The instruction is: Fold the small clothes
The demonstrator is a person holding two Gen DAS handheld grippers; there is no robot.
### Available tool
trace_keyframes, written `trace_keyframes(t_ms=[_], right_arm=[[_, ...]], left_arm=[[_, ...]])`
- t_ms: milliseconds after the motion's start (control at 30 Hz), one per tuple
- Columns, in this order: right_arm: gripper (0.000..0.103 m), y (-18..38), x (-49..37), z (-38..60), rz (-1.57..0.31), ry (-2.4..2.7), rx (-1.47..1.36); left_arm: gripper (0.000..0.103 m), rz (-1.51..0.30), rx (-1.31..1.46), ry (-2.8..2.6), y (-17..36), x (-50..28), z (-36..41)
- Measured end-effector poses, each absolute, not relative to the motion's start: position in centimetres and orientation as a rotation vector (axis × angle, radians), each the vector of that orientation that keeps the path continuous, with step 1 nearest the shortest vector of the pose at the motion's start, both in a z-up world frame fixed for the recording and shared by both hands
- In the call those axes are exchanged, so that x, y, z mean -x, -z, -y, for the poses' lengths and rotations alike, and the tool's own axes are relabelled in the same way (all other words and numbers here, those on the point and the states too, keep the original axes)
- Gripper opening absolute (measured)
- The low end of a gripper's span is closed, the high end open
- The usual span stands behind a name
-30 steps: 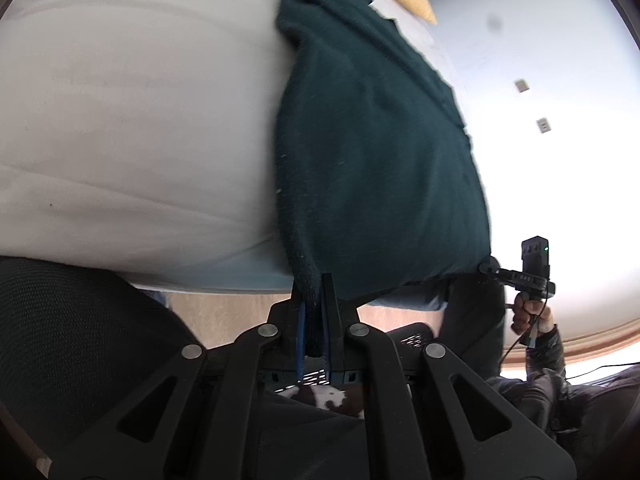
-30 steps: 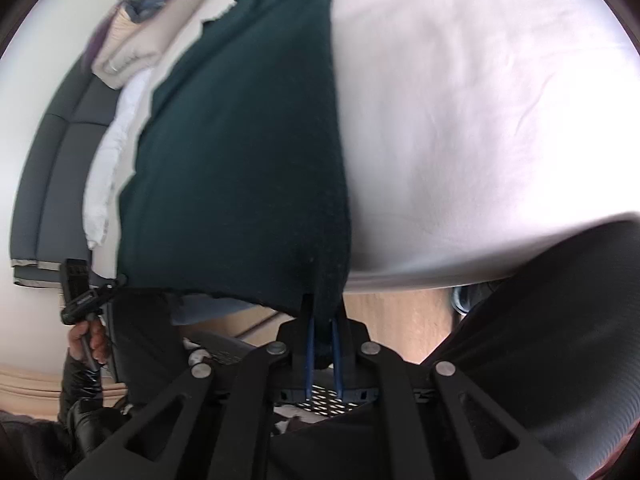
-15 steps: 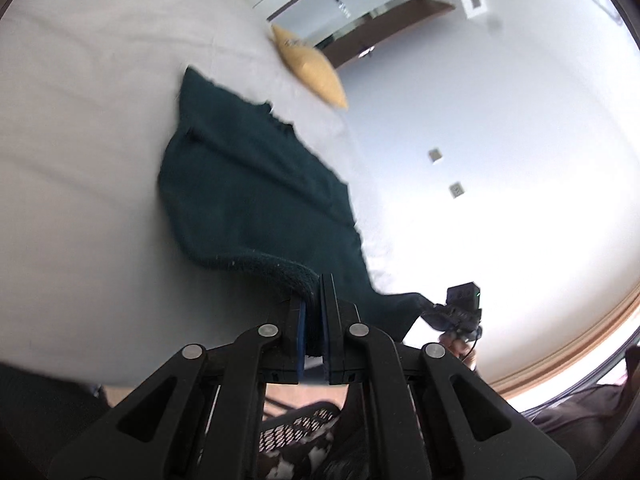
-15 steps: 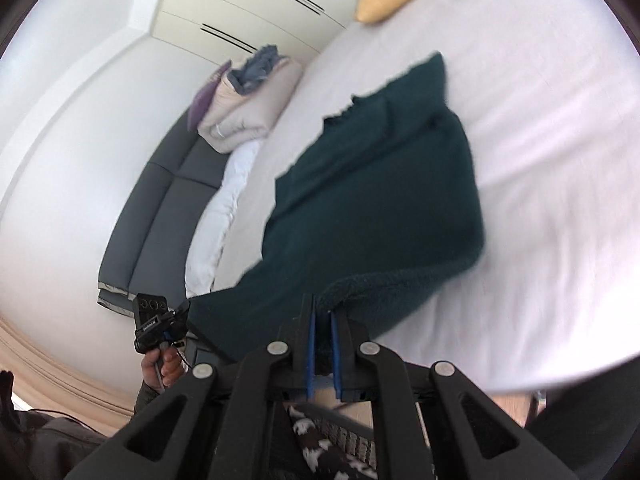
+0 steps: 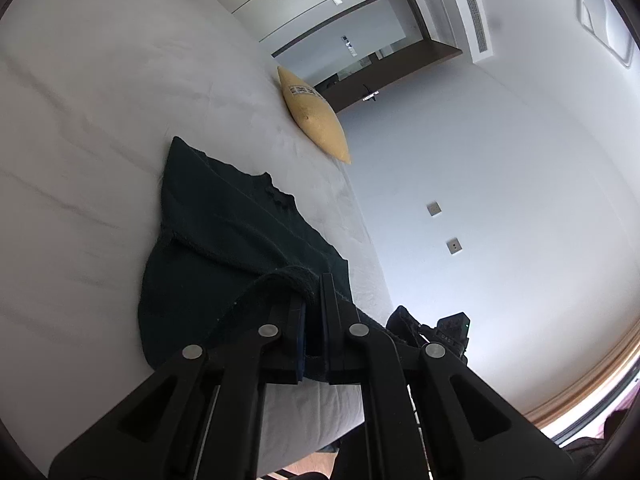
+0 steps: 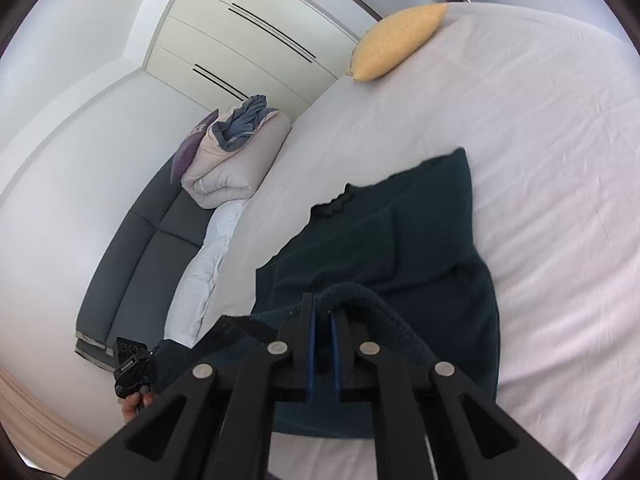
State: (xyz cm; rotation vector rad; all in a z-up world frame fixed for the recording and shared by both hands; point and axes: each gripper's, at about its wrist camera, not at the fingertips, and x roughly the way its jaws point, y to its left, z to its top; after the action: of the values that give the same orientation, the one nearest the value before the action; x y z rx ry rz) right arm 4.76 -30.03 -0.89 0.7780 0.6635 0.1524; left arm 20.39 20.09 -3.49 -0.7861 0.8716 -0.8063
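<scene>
A dark green knitted garment (image 5: 224,232) lies on the white bed (image 5: 88,120), its neckline at the far end. My left gripper (image 5: 314,284) is shut on the garment's near hem, which curls over its left finger. In the right wrist view the same dark green garment (image 6: 408,240) spreads ahead, and my right gripper (image 6: 323,300) is shut on the other corner of the hem, lifted above the cloth. Each view shows the other gripper at the edge: the right one (image 5: 448,332), and the left one (image 6: 130,368) with a hand on it.
A yellow cushion (image 5: 316,120) lies at the far end of the bed, also the yellow cushion (image 6: 396,40). A folded duvet pile (image 6: 236,156) sits on a grey sofa (image 6: 132,276) beside the bed. White wardrobes (image 6: 248,40) and a wall with sockets (image 5: 454,246) stand behind.
Both grippers rose and moved forward over the bed with the hem, folding the garment's near part over itself. The views tilted up from the bed's edge to the room.
</scene>
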Motion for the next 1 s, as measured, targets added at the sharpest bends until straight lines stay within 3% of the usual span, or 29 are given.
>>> trace_keyframes(t_ms=[433,900,1000], right_arm=[[0.008,1.3,-12.9,33.4,-0.626,-0.049,-0.794],[0.008,7.3,-19.5,39.1,-0.680,0.112,-0.972],[0.016,9.1,-19.9,40.2,-0.713,0.168,-1.028]], left_arm=[[0.004,-0.914,0.845,0.675,5.6,-32.9,-18.0],[0.004,-1.015,0.831,0.554,10.7,-43.7,-12.8],[0.006,-1.066,0.809,0.494,13.1,-45.7,-11.6]])
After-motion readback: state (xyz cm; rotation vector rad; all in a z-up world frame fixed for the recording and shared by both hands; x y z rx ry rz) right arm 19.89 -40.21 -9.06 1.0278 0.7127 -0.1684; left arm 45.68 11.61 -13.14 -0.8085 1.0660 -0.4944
